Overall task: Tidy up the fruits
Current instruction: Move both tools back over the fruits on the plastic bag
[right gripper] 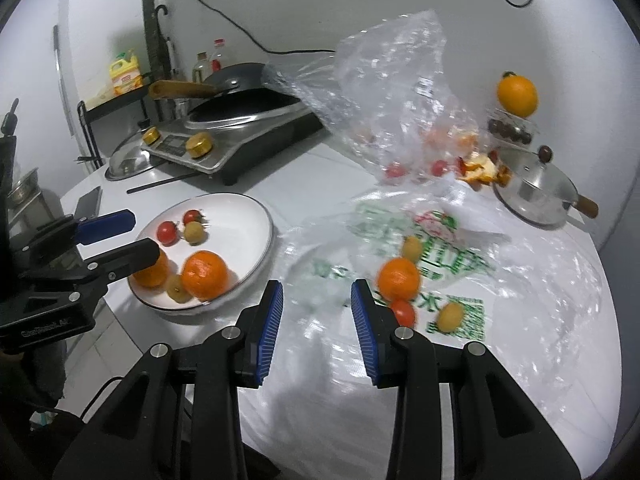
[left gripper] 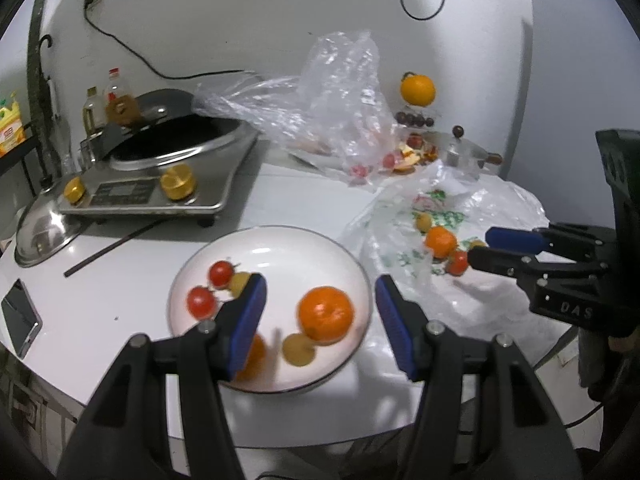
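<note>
sitting on the white table (right gripper: 224,320), the white plate (right gripper: 256,216) holds two tangerines, two red cherry tomatoes (right gripper: 168,233) and two yellowish small fruits. the nearer tangerine (right gripper: 204,274) is round, so it has no clear long axis; its pale stem dimple seems to face up. the left gripper (left gripper: 320,308) hovers over the plate's near edge, jaws apart and empty. beside the plate, the printed plastic bag (right gripper: 440,264) lies flat with another tangerine (right gripper: 399,279), a red tomato (right gripper: 404,313) and two yellow fruits on it. the right gripper (right gripper: 316,318) hangs just left of these, jaws apart, holding nothing.
</note>
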Tool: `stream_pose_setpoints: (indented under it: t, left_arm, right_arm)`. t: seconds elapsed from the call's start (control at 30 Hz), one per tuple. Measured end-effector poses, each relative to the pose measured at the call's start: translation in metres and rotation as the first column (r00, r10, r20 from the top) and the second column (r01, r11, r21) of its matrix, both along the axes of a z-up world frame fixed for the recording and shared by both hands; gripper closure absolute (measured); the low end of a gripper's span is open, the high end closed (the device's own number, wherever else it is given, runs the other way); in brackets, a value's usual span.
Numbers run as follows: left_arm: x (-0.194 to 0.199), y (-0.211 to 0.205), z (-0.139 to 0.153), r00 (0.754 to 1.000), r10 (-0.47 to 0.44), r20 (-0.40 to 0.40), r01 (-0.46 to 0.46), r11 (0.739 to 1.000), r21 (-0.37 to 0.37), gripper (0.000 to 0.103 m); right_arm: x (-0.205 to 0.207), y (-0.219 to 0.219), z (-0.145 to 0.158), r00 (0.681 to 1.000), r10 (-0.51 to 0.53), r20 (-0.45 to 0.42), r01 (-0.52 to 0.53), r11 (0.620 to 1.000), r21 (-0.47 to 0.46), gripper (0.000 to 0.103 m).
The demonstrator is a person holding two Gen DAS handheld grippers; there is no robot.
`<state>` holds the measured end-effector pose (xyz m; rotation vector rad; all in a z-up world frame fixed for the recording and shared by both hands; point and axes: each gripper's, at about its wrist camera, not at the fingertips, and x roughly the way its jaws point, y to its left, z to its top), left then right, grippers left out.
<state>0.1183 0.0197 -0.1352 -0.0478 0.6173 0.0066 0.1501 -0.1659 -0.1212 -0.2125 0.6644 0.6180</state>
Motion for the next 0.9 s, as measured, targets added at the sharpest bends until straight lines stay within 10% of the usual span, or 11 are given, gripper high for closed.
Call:
stream_pose_setpoints:
  t: [0.9]
  left_arm:
    - [0.057, -0.091, -0.014, 0.985, -0.153, -0.074, 0.156, 0.987, 0.026, 0.045]
  right_arm:
    - [0.041, -0.086, -0.027, 0.990, -0.124, -0.068, 0.126, 0.991, 0.035, 0.065]
